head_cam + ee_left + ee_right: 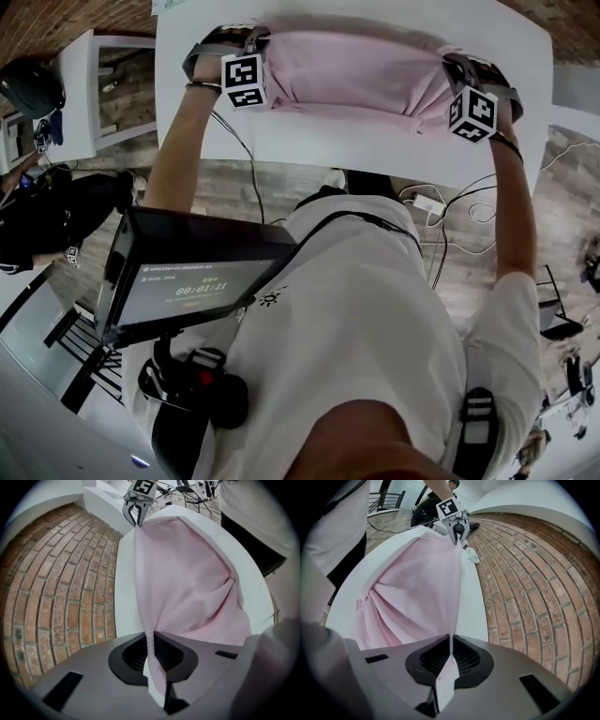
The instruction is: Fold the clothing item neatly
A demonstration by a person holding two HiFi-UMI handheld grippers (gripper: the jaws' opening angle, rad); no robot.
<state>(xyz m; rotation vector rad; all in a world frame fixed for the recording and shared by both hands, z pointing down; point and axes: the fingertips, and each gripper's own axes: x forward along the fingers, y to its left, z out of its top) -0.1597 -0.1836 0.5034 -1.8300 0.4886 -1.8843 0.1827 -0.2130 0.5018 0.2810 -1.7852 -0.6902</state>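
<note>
Both claws are pinched nearly closed on cloth. The left claw (154,660) bites a ribbed hem corner of the pink garment (187,583), and the right claw (449,663) bites the matching corner at the other end, with a tongue of fabric poking back through each pair of jaws. Largest beneath them is the white table (375,150). The garment sits across its far half, the edge between the two claws pulled into a straight line while the rest slumps onto the tabletop in a fan of creases that gathers toward the right claw's side. Gripping both corners of one edge looks meant to keep the cloth square and taut, so that edge can be carried over as a single line. I'd judge the fold only begun, since the body is bunched rather than flat. Beyond the table's far edge lies a brick floor (61,588), so an overshoot could drop the hem off the table. On the near side are a white side table (117,84) at the left, a screen (187,281) carried at the person's chest, and cables (234,141) with a white plug block (429,202) trailing below the table's near edge. None of these touches the garment; its own creases are the main obstacle to a neat fold.
</note>
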